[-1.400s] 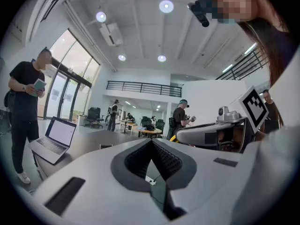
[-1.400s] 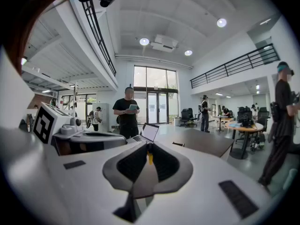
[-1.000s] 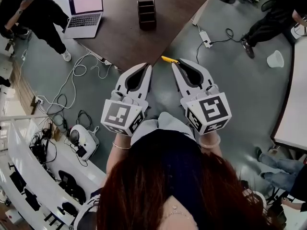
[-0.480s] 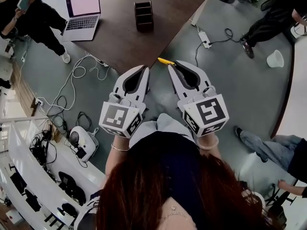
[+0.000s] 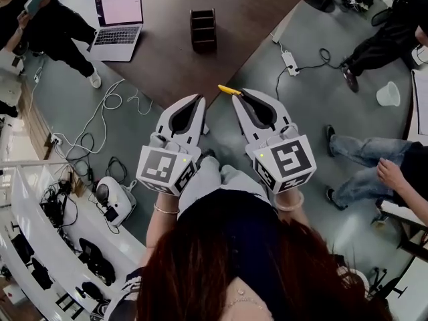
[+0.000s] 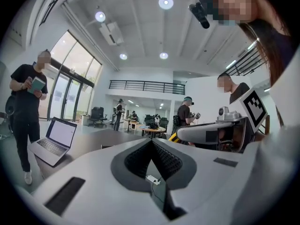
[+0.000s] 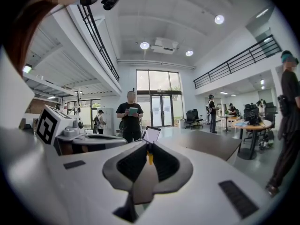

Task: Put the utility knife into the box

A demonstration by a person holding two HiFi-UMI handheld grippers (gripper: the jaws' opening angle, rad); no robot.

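Note:
In the head view a yellow utility knife (image 5: pixel 229 90) sticks out from the tip of my right gripper (image 5: pixel 238 93), which is shut on it just short of the brown table's (image 5: pixel 254 12) near edge. A sliver of the yellow knife (image 7: pixel 149 157) shows between the closed jaws in the right gripper view. Close beside it on the left, my left gripper (image 5: pixel 200 99) is shut with nothing in it (image 6: pixel 151 142). The dark box (image 5: pixel 202 29) with open compartments stands upright on the table, farther ahead and apart from both grippers.
An open laptop (image 5: pixel 119 22) sits at the table's far left. Cables (image 5: pixel 100 122) and a power strip (image 5: pixel 289 61) lie on the grey floor. One person stands by the laptop (image 5: pixel 47 25); another's legs (image 5: pixel 364 159) are at the right. A white cup (image 5: pixel 388 94) lies on the floor.
Both grippers stay side by side with the knife still held, and the view has shifted slightly. A person's legs have come in at the right.

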